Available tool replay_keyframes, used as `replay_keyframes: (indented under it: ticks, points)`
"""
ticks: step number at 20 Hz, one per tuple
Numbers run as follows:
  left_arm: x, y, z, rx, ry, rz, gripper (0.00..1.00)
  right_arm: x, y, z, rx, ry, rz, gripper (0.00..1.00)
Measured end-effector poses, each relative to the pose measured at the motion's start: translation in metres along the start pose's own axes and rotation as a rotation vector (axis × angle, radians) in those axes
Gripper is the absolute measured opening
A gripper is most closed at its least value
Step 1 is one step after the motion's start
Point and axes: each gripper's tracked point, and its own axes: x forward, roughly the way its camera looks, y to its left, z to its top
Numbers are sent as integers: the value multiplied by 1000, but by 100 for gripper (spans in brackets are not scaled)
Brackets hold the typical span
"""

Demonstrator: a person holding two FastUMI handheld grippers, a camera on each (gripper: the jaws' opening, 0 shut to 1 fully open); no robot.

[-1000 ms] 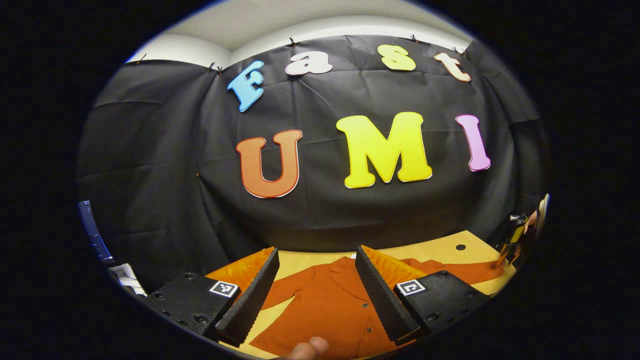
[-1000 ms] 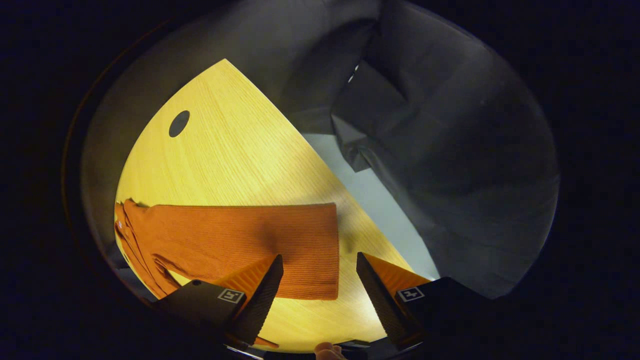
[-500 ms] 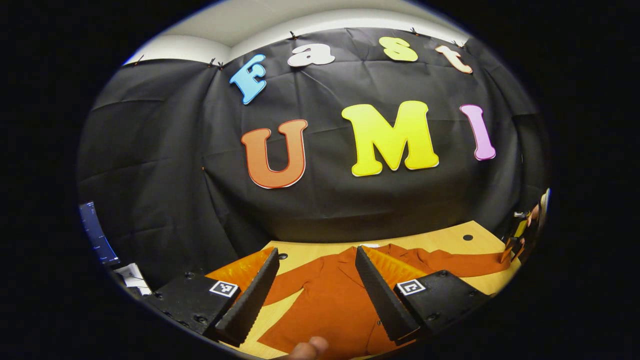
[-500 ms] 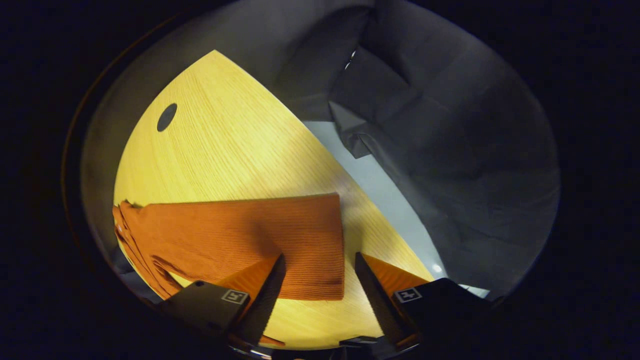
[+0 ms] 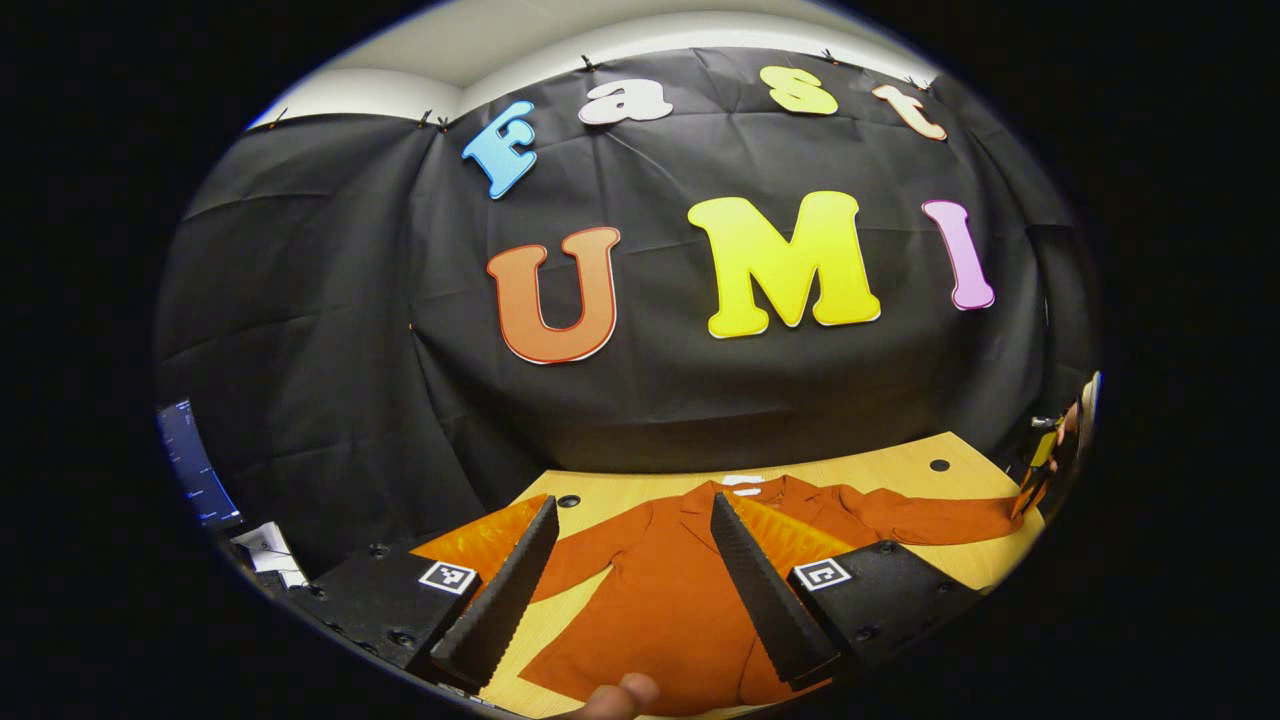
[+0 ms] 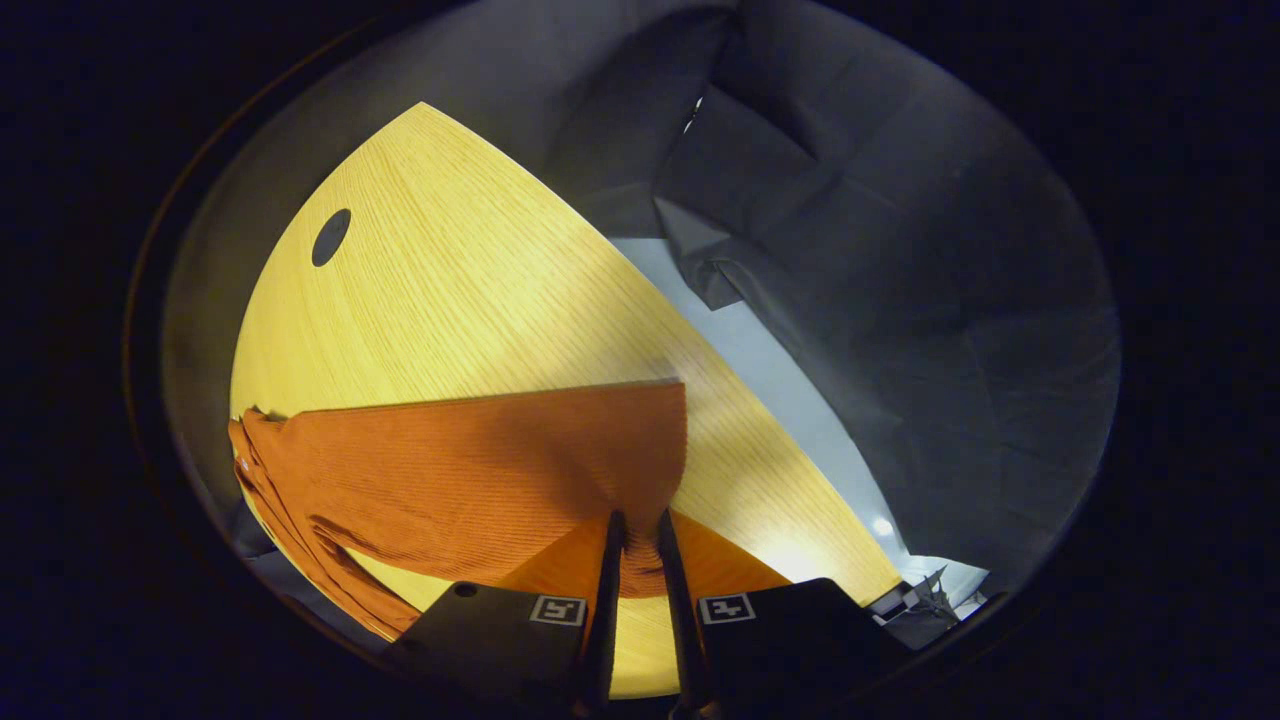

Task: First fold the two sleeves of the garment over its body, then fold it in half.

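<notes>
An orange button-front garment [image 5: 660, 590] lies spread flat on the wooden table [image 5: 900, 470], collar toward the wall, with both sleeves stretched out sideways. My left gripper [image 5: 632, 500] hovers open over the garment's body and left sleeve [image 5: 585, 555], with nothing between its fingers. At the far right edge of the left gripper view, my right gripper [image 5: 1040, 470] sits at the end of the right sleeve [image 5: 930, 520]. In the right gripper view, the ribbed sleeve [image 6: 480, 470] lies across the table [image 6: 450, 300], and my right gripper [image 6: 638, 518] is shut on the cuff's near corner.
A dark round hole [image 6: 331, 237] marks the table top, also seen as a hole [image 5: 938, 465] near the back right corner. The table's right edge drops to grey floor [image 6: 760, 380]. A blue screen [image 5: 185, 465] and white papers [image 5: 262, 548] sit at far left.
My right gripper went from open to shut, pinching the cuff's near corner, and the sleeve edge lifted slightly. My left gripper tilted down a little, showing more of the garment.
</notes>
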Motion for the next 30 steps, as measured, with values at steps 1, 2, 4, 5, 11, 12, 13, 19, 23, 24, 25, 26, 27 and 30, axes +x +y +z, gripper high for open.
replay_keyframes:
  ticks: [1, 2, 4, 5, 11, 12, 13, 19, 23, 24, 25, 26, 27, 30]
  points:
    - [0, 1, -1, -2, 1, 1, 99, 0, 3, 0, 13, -9, 5, 5]
    - [1, 2, -1, -2, 1, 3, 99, -2, 4, 0, 2, -15, 3, 5]
    - [2, 5, 0, -6, -2, 3, 99, -16, 5, 1, -22, -43, 1, 5]
    - [3, 6, 1, -9, -8, 1, 99, -25, 7, 1, -37, -63, 4, 5]
    - [12, 18, 7, -38, -57, -30, 99, -105, 59, -9, -121, -168, 76, 5]
    - [14, 21, 4, -42, -53, -36, 99, -121, 75, -12, -134, -187, 100, 5]
    - [17, 24, 3, -49, -52, -42, 99, -135, 93, -16, -155, -207, 127, 2]
    - [29, 55, -8, -62, -55, -57, 99, -206, 230, -78, -375, -285, 272, 5]
    - [37, 77, -22, -71, -37, -57, 99, -216, 342, -154, -572, -262, 338, 5]
    - [39, 85, -27, -76, -32, -51, 99, -216, 371, -174, -618, -252, 362, 5]
    - [42, 93, -31, -83, -24, -45, 99, -214, 402, -195, -656, -237, 401, 5]
    - [44, 99, -37, -88, -12, -39, 99, -213, 433, -215, -682, -224, 434, 5]
    - [46, 107, -42, -88, -2, -32, 99, -211, 455, -235, -705, -211, 451, 5]
    - [50, 133, -54, -93, 13, 1, 99, -187, 517, -287, -747, -149, 469, 5]
